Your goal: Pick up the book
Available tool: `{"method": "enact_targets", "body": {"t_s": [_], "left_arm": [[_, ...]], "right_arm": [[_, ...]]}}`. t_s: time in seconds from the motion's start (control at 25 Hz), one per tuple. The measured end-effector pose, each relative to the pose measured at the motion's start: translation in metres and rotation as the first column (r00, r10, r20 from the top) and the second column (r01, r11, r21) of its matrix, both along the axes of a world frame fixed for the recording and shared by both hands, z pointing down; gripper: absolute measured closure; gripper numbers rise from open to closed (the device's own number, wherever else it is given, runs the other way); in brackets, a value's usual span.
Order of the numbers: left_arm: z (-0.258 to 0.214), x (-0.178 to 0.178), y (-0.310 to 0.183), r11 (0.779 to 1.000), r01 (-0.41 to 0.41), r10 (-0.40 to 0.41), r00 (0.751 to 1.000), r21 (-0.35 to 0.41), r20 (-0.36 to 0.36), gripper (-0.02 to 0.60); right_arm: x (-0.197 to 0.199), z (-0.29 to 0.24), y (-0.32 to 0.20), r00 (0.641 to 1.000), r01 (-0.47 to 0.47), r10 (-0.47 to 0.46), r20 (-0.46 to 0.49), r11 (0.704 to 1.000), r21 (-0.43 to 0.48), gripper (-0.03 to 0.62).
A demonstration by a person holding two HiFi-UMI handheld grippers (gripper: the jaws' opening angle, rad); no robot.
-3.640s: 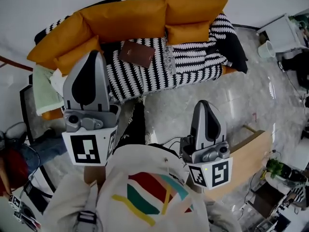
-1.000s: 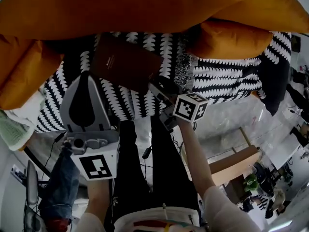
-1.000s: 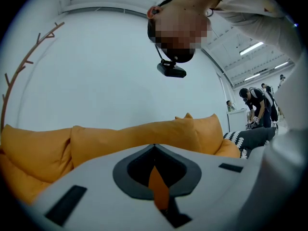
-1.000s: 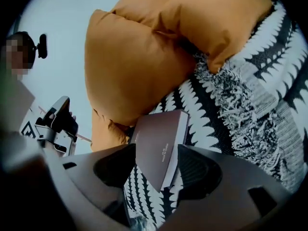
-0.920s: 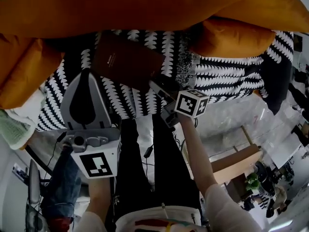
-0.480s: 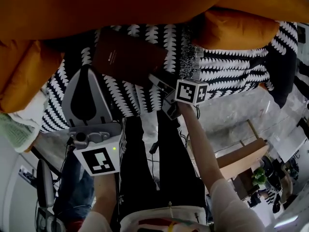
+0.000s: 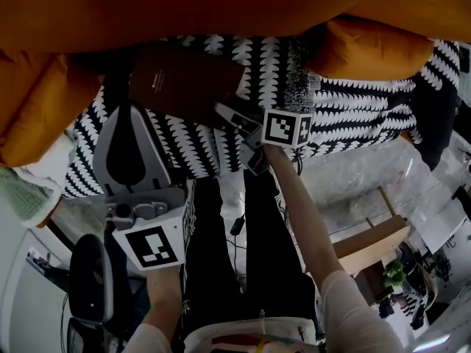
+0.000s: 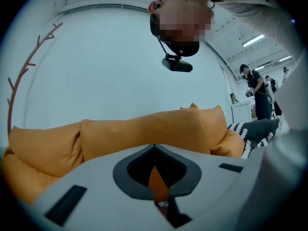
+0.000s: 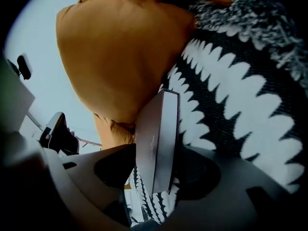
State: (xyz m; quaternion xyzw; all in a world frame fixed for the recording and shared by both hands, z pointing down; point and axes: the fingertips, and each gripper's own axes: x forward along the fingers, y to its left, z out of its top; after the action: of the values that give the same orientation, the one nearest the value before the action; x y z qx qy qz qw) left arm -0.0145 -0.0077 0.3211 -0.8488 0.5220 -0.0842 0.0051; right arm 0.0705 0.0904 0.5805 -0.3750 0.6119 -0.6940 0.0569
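Observation:
A dark brown book lies on the black-and-white patterned blanket of an orange sofa. My right gripper reaches in from the right and is shut on the book's near right corner. In the right gripper view the book stands edge-on between the two jaws of the right gripper, its far end tipped up off the blanket. My left gripper hangs shut and empty over the blanket, left of the book. In the left gripper view, the left gripper points at the orange cushions.
Big orange cushions close in behind and to the left of the book. A smaller orange cushion lies at the right. Marble floor and a wooden table are behind me. A black chair stands at the lower left.
In the last second my right gripper has pushed farther onto the book's corner, and the book has shifted a little up and left. The left gripper stays about where it was.

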Motion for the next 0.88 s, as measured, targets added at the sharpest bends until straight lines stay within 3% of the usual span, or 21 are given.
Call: {"method": "enact_targets", "body": {"t_s": [0.24, 0.44, 0.68, 0.88], "left_arm": [[0.000, -0.019, -0.004, 0.999, 0.033, -0.033, 0.999, 0.009, 0.016, 0.578], [0.004, -0.047, -0.006, 0.996, 0.092, -0.093, 0.996, 0.001, 0.015, 0.578], [0.011, -0.095, 0.002, 0.984, 0.177, -0.177, 0.984, -0.004, 0.007, 0.578], [0.008, -0.110, 0.008, 0.971, 0.240, -0.240, 0.971, 0.011, -0.001, 0.578]], "right_arm": [[-0.066, -0.035, -0.046, 0.991, 0.087, -0.099, 0.095, 0.988, 0.125, 0.336], [-0.102, -0.040, -0.073, 0.982, 0.118, -0.134, 0.132, 0.985, 0.127, 0.338], [-0.152, -0.040, -0.076, 0.970, 0.207, -0.223, 0.099, 0.967, 0.150, 0.338], [-0.149, -0.042, -0.077, 0.962, 0.250, -0.263, 0.070, 0.956, 0.154, 0.338]]}}
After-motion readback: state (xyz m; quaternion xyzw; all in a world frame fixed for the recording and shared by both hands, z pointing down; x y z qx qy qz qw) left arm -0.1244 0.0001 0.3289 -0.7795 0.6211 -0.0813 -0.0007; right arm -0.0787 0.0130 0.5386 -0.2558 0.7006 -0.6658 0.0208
